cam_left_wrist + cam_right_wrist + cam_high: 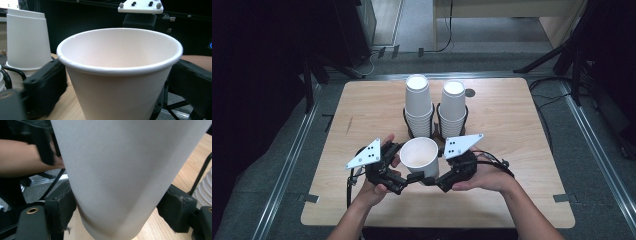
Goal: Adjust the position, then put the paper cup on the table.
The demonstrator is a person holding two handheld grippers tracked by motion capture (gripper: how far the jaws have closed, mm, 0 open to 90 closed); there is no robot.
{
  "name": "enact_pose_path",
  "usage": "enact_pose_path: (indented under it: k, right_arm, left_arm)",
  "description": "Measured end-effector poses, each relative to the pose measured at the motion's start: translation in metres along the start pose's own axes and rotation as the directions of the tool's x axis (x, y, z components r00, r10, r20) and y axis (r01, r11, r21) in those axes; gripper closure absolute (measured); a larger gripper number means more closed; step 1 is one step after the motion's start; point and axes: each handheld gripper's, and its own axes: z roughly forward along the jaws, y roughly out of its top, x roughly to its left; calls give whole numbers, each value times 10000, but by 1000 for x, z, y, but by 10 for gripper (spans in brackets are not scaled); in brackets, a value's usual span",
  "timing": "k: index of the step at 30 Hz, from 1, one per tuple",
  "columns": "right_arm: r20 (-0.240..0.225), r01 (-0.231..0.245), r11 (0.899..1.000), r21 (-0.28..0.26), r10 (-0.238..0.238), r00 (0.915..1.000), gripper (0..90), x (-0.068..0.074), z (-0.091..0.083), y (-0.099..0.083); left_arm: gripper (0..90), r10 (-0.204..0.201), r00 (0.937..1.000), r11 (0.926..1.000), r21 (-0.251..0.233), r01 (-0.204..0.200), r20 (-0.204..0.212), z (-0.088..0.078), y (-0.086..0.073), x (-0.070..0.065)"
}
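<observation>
Right tool (pixel 428 178) is clamped on the cup (pixel 419 157) low on its wall — both pads pressed in, paper slightly dented in the right gripper view. Left tool (pixel 411 178) is spread wide with the cup between its jaws; pads look clear of the wall, so no grip is judged there. Cup is held upright, mouth up, at the near middle of the bench (pixel 512 130), just in front of two inverted stacks (pixel 419 102) in black holders. A handover from left to right is likely — upright hold keeps the rim round.
</observation>
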Motion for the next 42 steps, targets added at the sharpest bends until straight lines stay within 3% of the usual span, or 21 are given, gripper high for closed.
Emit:
enact_pose_path:
  k: [4,11,19,30,36,42]
  right_arm:
    - [179,-13,9999,-139,16,9998,222,-1,-1,-2]
    - [506,-62,9993,-368,80,9987,223,-2,-8,-4]
    - [1101,-142,9961,-873,238,9936,222,-6,-23,-13]
    - [2328,-222,9876,-1555,584,9708,221,-10,-52,-32]
    - [2754,-297,9854,-1675,757,9583,220,-9,-64,-44]
    - [3258,-357,9764,-2130,1054,9395,219,-10,-78,-51]
  left_arm:
    - [0,-8,10000,10000,50,8,-44,0,0,0]
    - [0,-25,9988,9998,-223,14,-492,-5,1,2]
    - [0,-44,9950,9998,-192,25,-993,-16,-6,5]
    - [0,-207,9808,9997,-138,184,-1941,-43,-21,12]
    - [0,-310,9662,9995,-35,311,-2558,-58,-31,16]
    - [0,-430,9380,9989,2,459,-3441,-79,-43,21]
